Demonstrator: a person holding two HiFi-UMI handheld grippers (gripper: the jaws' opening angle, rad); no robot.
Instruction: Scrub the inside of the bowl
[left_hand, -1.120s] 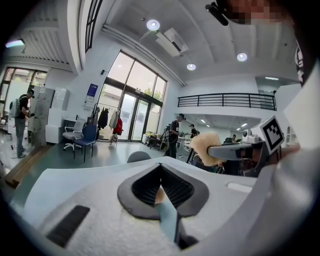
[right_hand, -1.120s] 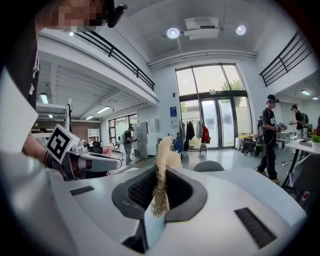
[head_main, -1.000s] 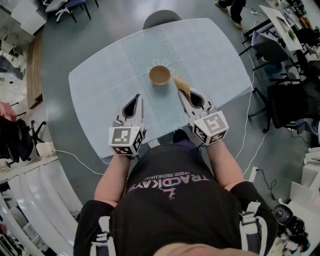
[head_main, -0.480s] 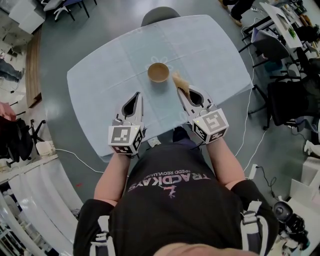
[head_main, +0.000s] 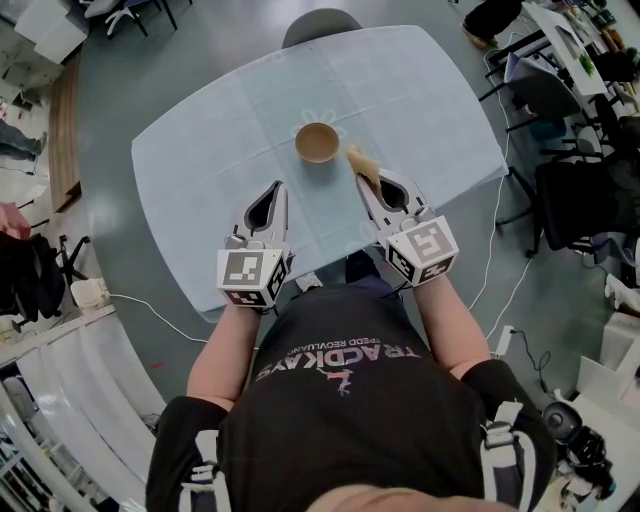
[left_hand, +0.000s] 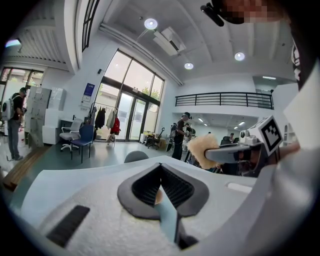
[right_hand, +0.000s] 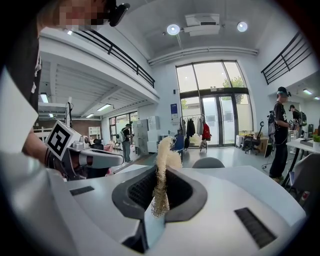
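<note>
Two grippers show at the centre of the head view. We read the left gripper (head_main: 276, 188) as closed and empty, and the right gripper (head_main: 364, 182) as clamped on a sponge (head_main: 357, 160). Farther up, the bowl (head_main: 317, 142) stands on the table (head_main: 200, 150), just left of the sponge.

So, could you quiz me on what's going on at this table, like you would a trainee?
1. Fill in: the left gripper has its jaws ____, with nothing between them.
2. Which one holds the scrubber? A) left gripper B) right gripper C) neither
3. True or false: the scrubber is inside the bowl.
Key: 1 shut; 2 B; 3 false, it is held beside the bowl, at its right in the head view.
</note>
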